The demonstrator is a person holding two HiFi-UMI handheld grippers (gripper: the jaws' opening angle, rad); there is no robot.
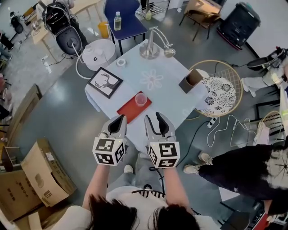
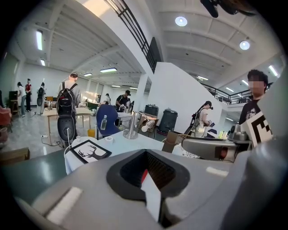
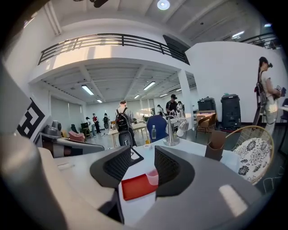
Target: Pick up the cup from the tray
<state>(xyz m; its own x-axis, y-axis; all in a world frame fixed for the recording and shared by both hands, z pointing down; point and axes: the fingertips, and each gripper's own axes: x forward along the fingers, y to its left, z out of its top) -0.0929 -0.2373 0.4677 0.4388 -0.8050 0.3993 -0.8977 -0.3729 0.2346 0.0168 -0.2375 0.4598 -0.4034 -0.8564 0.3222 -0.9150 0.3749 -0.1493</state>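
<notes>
You hold both hand-held grippers level at the near edge of the worktop [image 1: 166, 72]. Right hand-held gripper [image 1: 153, 118] has jaws apart and empty, left hand-held gripper [image 1: 120, 119] jaws together. Red tray [image 1: 128, 112] lies just ahead, framed picture [image 1: 105, 82] beside it. Cup [image 1: 141, 99] stands upright on the tray's far right end.

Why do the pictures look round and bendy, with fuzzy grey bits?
Head view: the wide lens curves the room around the table. Left gripper view: black round corners, close jaws look soft. Right gripper view: balcony rail bows, ceiling lamp glares, cup looks fairly clear.
</notes>
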